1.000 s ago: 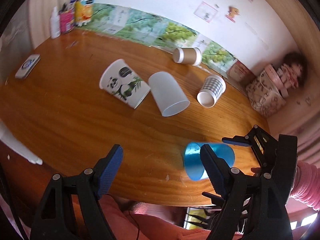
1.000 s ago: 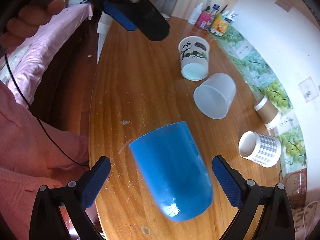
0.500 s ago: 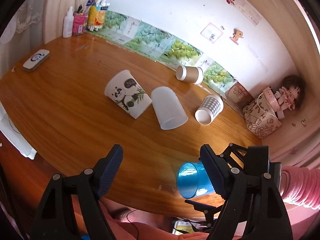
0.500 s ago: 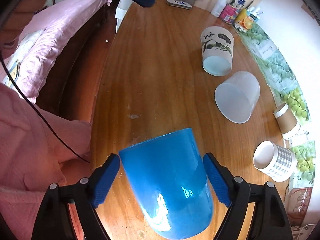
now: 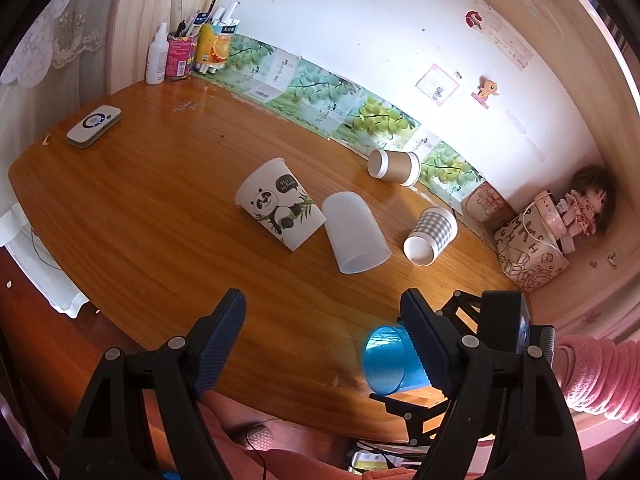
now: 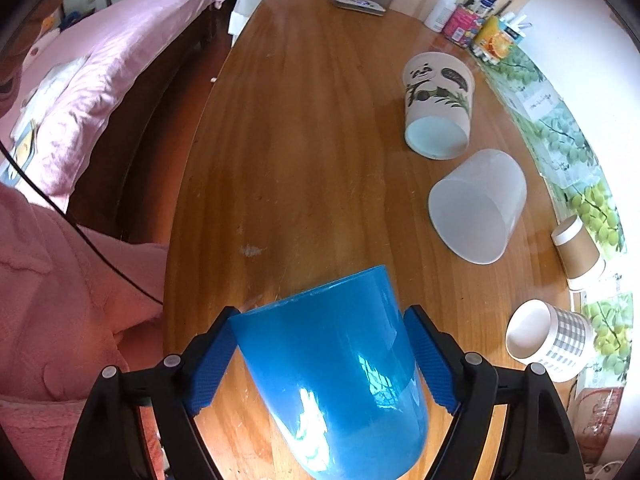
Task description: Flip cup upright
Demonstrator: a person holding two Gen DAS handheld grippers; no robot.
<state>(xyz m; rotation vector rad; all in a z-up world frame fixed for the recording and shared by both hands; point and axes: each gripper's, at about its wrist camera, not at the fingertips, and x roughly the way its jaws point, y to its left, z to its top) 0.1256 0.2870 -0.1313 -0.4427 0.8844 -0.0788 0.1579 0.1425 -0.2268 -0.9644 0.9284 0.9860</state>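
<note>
Between the 2 blue pads of the right gripper [image 6: 320, 356] sits the blue cup [image 6: 340, 376], squeezed on both sides near the front edge of the wooden table [image 6: 304, 140], its mouth pointing away. The left gripper [image 5: 322, 344] hangs wide open, holding nothing. Farther back, 4 cups lie on their sides: a panda cup [image 5: 280, 208], a frosted plastic cup [image 5: 354, 232], a checkered cup [image 5: 432, 230] and a brown paper cup [image 5: 394, 167].

Remote [image 5: 93, 126]; pen holder [image 5: 179, 56]; doll [image 5: 585, 208]
</note>
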